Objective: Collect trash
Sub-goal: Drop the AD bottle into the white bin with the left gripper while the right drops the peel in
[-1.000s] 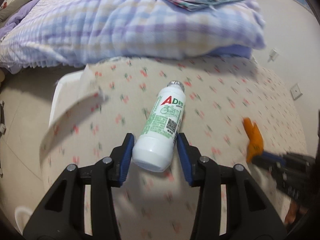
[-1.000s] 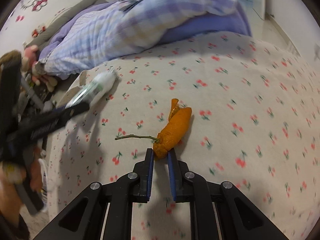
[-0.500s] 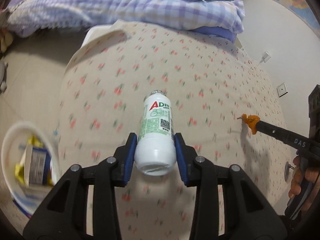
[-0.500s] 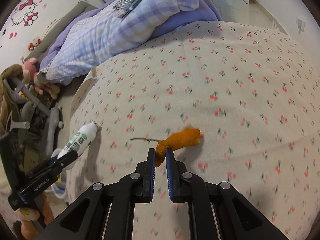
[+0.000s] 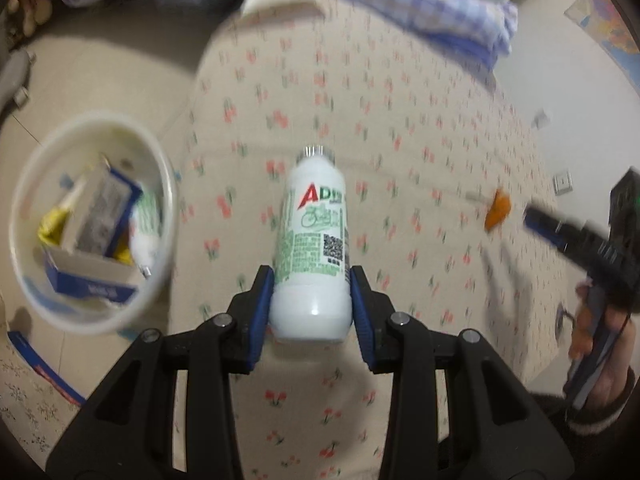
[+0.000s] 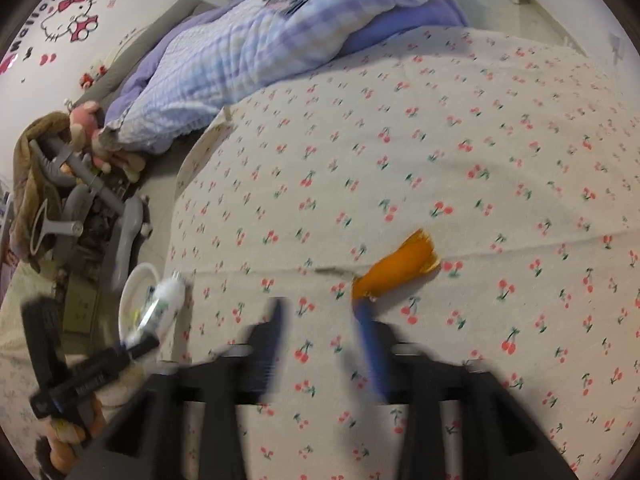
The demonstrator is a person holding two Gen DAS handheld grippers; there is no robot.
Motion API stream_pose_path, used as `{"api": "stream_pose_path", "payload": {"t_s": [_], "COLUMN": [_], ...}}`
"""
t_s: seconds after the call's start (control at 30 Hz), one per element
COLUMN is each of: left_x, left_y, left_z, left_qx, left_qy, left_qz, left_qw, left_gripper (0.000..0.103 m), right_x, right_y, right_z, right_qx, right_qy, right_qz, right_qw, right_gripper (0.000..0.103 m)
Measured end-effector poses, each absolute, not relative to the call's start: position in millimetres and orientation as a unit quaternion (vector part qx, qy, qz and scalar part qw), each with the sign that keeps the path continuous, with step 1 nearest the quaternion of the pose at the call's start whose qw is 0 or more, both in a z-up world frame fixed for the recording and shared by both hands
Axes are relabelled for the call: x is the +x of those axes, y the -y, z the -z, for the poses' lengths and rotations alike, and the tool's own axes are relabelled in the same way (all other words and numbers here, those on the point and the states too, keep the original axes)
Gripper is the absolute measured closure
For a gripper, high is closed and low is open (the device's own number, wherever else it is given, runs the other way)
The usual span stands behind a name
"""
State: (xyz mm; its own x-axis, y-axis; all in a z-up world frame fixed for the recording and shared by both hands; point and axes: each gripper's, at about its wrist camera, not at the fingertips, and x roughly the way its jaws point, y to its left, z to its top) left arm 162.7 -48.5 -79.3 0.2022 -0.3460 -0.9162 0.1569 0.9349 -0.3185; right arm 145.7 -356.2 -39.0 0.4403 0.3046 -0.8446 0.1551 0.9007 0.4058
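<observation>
My left gripper (image 5: pixel 311 294) is shut on a white AD bottle (image 5: pixel 314 248) with green print, held above the cherry-print bed cover (image 5: pixel 360 140). A white trash bin (image 5: pixel 24 168) with boxes and wrappers stands on the floor to its left. My right gripper (image 6: pixel 320 312) is open, its jaws blurred and wide apart. The orange peel (image 6: pixel 400 270) with its stem sits at the tip of the right finger, over the cover; it also shows in the left wrist view (image 5: pixel 497 213). The bottle (image 6: pixel 164 300) and the bin (image 6: pixel 132 292) also show at the left of the right wrist view.
A purple checked duvet (image 6: pixel 260 52) is piled at the far end of the bed. Stuffed toys and grey gear (image 6: pixel 72 184) lie on the floor at the left. A wall with sockets (image 5: pixel 562 184) is on the right.
My left gripper has swung left with the bottle, bringing the bin closer into view. My right gripper has opened from shut on the orange peel.
</observation>
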Motion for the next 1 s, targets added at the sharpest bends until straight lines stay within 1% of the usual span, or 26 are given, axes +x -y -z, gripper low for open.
{"api": "stream_pose_path", "payload": {"t_s": [0.03, 0.13, 0.3, 0.43, 0.5, 0.53, 0.57, 0.67, 0.77, 1.0], "left_x": [162.0, 164.7, 170.1, 175.0, 176.5, 176.9, 176.5, 175.1, 170.8, 158.9], "left_y": [48.5, 55.0, 64.6, 72.5, 73.9, 73.9, 73.5, 73.7, 72.0, 49.0], "left_z": [82.2, 89.3, 92.4, 97.0, 97.6, 97.6, 97.2, 94.6, 86.2, 61.3], "left_qx": [-0.077, -0.061, -0.050, -0.040, -0.038, -0.035, -0.031, -0.032, -0.037, -0.064], "left_qy": [-0.615, -0.621, -0.623, -0.623, -0.622, -0.621, -0.618, -0.612, -0.600, -0.574], "left_qz": [0.163, 0.159, 0.157, 0.150, 0.148, 0.146, 0.145, 0.145, 0.154, 0.167], "left_qw": [0.768, 0.765, 0.764, 0.766, 0.768, 0.770, 0.772, 0.777, 0.784, 0.799], "left_gripper": [0.063, 0.063, 0.063, 0.063, 0.063, 0.065, 0.065, 0.066, 0.066, 0.066], "right_x": [144.5, 148.5, 160.3, 169.2, 169.9, 169.3, 170.5, 172.3, 170.1, 162.3], "right_y": [360.1, 369.9, 384.7, 383.0, 378.4, 374.9, 371.8, 363.0, 357.6, 343.6], "right_z": [38.0, 43.1, 67.5, 83.7, 81.8, 80.8, 81.1, 81.2, 74.8, 53.4], "right_qx": [0.217, 0.217, 0.262, 0.264, 0.244, 0.234, 0.230, 0.214, 0.208, 0.235], "right_qy": [-0.523, -0.533, -0.555, -0.561, -0.557, -0.556, -0.555, -0.560, -0.558, -0.542], "right_qz": [-0.028, 0.011, 0.030, 0.035, 0.040, 0.036, 0.024, -0.007, -0.021, -0.068], "right_qw": [0.824, 0.818, 0.789, 0.784, 0.793, 0.797, 0.799, 0.800, 0.803, 0.804], "right_gripper": [0.038, 0.038, 0.038, 0.042, 0.050, 0.060, 0.070, 0.083, 0.086, 0.086]}}
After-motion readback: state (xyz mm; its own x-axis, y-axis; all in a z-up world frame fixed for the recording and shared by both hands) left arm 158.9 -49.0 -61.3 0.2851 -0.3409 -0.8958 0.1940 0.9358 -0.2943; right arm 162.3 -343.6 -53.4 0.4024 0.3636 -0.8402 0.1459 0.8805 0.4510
